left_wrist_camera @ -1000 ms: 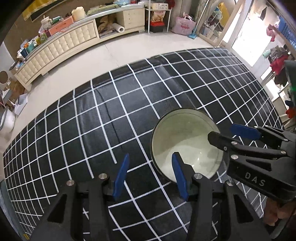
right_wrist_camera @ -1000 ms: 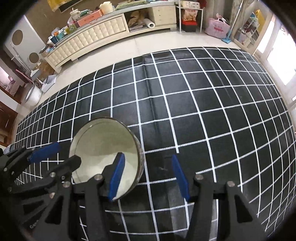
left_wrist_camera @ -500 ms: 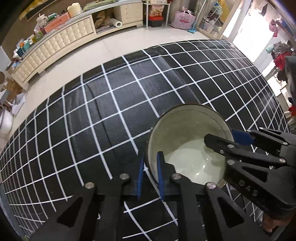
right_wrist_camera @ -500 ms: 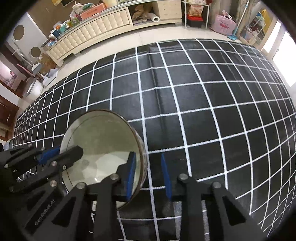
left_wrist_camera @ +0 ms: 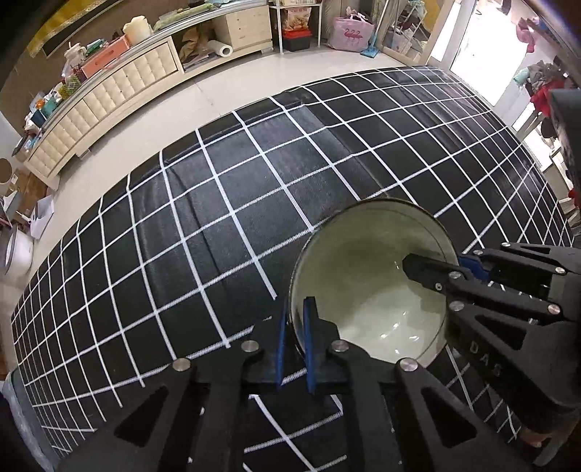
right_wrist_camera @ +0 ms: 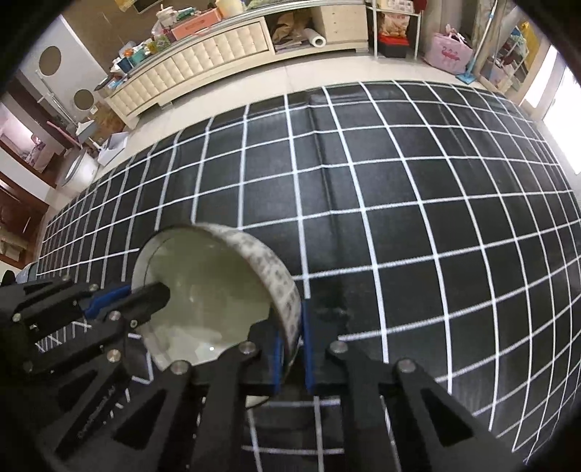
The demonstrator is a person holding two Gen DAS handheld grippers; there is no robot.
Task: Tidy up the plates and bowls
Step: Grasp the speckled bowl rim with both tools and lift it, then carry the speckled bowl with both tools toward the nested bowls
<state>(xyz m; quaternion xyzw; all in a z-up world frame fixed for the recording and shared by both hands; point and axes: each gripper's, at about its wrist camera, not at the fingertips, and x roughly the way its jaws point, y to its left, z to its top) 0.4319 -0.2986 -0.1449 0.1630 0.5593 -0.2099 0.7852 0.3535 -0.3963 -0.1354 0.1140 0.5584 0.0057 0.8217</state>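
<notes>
Both grippers are clamped on one bowl (left_wrist_camera: 366, 290), each pinching the rim from an opposite side. Left gripper (left_wrist_camera: 295, 337) has its blue pads closed on the bowl's left wall, one pad inside, one outside. Right gripper (right_wrist_camera: 292, 348) grasps the right wall in the same way, with the patterned outer side of the bowl showing between its pads. In the left wrist view the right gripper reaches in over the far rim; in the right wrist view the left gripper (right_wrist_camera: 109, 301) does likewise.

The bowl is pale inside, looks empty, and sits over a black cloth with a white grid (left_wrist_camera: 225, 203), near its front edge. Nothing else lies on the cloth around it.

Beyond the cloth is pale floor, then a long cream cabinet (left_wrist_camera: 120, 98) loaded with boxes and clutter, a pink bag (left_wrist_camera: 350, 32), and a bright doorway (left_wrist_camera: 483, 47).
</notes>
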